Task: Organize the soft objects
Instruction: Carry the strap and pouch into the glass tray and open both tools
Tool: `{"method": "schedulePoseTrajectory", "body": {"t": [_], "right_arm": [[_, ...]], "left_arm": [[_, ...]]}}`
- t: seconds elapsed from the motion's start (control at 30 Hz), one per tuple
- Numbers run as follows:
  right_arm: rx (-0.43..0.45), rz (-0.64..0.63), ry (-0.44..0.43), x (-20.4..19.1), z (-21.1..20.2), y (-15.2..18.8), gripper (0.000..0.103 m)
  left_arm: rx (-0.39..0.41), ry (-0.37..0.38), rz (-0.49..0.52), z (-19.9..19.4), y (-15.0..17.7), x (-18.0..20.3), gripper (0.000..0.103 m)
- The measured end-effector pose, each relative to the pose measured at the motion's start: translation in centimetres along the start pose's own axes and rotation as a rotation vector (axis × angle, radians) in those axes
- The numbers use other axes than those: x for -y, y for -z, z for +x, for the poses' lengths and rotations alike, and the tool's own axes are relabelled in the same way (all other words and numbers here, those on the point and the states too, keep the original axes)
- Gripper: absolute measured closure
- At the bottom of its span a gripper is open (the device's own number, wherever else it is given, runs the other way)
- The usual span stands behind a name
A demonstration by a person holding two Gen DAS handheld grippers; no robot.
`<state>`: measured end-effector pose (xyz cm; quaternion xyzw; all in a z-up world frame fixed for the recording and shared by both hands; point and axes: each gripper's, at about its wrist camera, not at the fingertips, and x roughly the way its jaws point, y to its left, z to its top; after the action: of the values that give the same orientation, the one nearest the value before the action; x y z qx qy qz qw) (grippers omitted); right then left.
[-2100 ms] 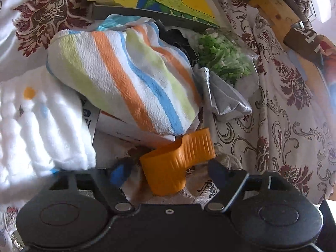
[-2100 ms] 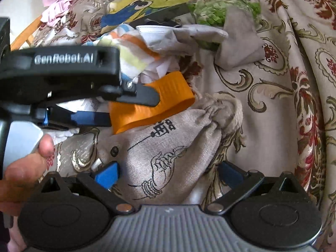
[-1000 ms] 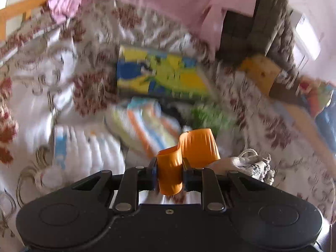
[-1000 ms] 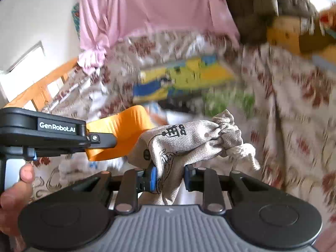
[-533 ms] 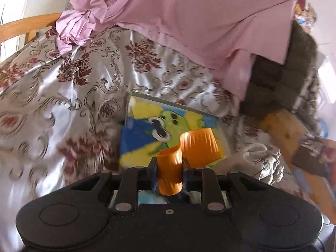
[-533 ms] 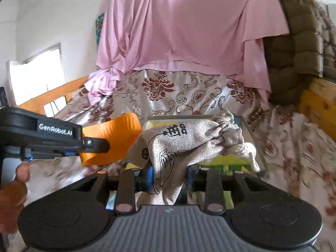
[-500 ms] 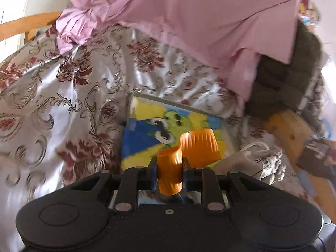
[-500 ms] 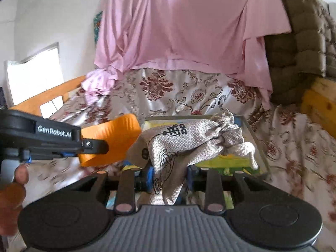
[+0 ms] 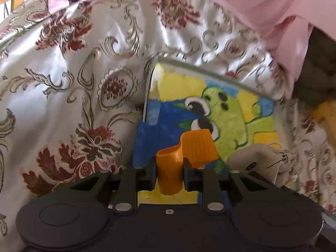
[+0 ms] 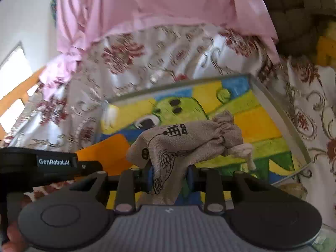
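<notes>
Two grippers, orange piece (image 9: 184, 153) clamped left, pouch (image 10: 184, 142) right

Tray (image 9: 260, 88) on bedspread (image 9: 63, 84), below draped sheet (image 10: 157, 4)

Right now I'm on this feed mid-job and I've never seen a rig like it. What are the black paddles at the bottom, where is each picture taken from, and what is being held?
There is no robot arm. A person carries a handheld two-finger clamp in each hand, and a wide-angle camera on each clamp looks forward along its fingers. The black shapes at the bottom are the clamp's own body.

The left wrist view shows the left gripper shut on a soft orange ribbed piece.

The right wrist view shows the right gripper pinching a beige drawstring pouch with black printing.

Both hover over a shallow tray lined with a green cartoon picture. It lies on a floral bedspread, with pink cloth draped behind.
</notes>
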<state>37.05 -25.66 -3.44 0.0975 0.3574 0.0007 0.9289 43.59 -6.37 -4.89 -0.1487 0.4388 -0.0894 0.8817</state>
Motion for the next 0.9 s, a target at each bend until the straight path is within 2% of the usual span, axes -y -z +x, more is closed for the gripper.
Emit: {"method": "schedulePoseTrajectory", "body": {"t": [0.27, 0.37, 0.5, 0.7, 0.8, 0.9], "right_arm": [[-0.049, 0.016, 0.017, 0.9, 1.8, 0.4, 0.060], [-0.063, 0.032, 0.010, 1.2, 1.5, 0.3, 0.052], [-0.056, 0.013, 0.026, 1.1, 0.3, -0.1, 0.033], [0.018, 0.009, 0.031, 1.1, -3.8, -0.9, 0.019], [0.076, 0.022, 0.023, 0.9, -6.9, -1.1, 0.013], [0.145, 0.014, 0.011, 0.5, -10.7, -0.8, 0.007]], "left_arm": [[-0.048, -0.041, 0.027, 1.5, 0.7, 0.8, 0.070], [-0.043, -0.047, 0.036, 1.0, 1.0, 1.0, 0.062], [-0.028, -0.057, 0.040, -0.5, 1.0, 1.2, 0.052], [0.057, -0.057, 0.066, -5.3, 1.4, 1.5, 0.035], [0.133, -0.046, 0.084, -8.6, 1.8, 1.6, 0.024], [0.231, -0.039, 0.114, -12.6, 2.8, 1.8, 0.019]]}}
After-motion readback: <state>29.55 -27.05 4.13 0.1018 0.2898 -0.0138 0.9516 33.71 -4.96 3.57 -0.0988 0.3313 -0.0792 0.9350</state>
